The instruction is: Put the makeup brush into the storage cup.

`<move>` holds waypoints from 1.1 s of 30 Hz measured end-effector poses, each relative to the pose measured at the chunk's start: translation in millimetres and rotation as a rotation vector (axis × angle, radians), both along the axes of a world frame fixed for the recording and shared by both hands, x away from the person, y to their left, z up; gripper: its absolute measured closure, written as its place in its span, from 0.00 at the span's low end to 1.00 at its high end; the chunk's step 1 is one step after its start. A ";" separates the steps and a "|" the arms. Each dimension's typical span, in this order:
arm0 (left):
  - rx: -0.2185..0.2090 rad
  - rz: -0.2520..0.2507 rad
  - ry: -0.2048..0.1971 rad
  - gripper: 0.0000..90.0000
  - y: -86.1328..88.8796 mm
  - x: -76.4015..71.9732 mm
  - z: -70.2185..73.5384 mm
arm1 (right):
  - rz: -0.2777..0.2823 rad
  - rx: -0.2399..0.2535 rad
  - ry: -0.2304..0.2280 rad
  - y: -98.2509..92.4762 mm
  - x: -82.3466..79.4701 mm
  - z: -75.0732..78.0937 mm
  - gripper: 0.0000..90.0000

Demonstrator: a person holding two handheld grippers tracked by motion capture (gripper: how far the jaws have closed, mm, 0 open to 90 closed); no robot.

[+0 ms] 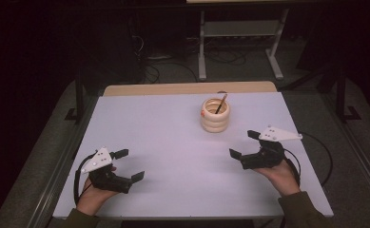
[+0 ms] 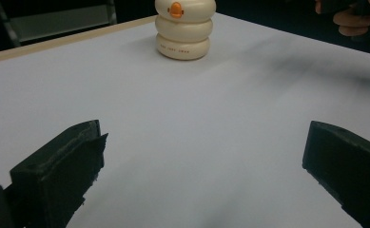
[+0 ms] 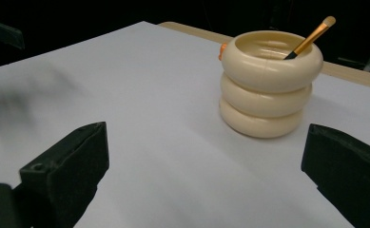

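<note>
A cream ringed holder with a brush leaning inside stands upright toward the far middle of the white table, well apart from the empty, wide-open right gripper and left gripper.

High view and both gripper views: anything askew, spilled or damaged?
Nothing stands out. The cream three-ring holder stands upright on the white table, a brush handle leaning inside; both grippers are open, holding nothing.
</note>
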State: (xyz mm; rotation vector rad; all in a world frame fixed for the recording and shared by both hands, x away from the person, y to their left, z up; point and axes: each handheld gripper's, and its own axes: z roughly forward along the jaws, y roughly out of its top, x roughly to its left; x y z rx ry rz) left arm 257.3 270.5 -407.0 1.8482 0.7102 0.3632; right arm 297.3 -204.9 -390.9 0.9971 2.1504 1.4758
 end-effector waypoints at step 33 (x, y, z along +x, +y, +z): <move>-0.011 0.008 -0.011 0.00 2.8 -0.7 1.5 | -0.044 0.039 -0.014 -30.8 -38.6 -27.3 0.02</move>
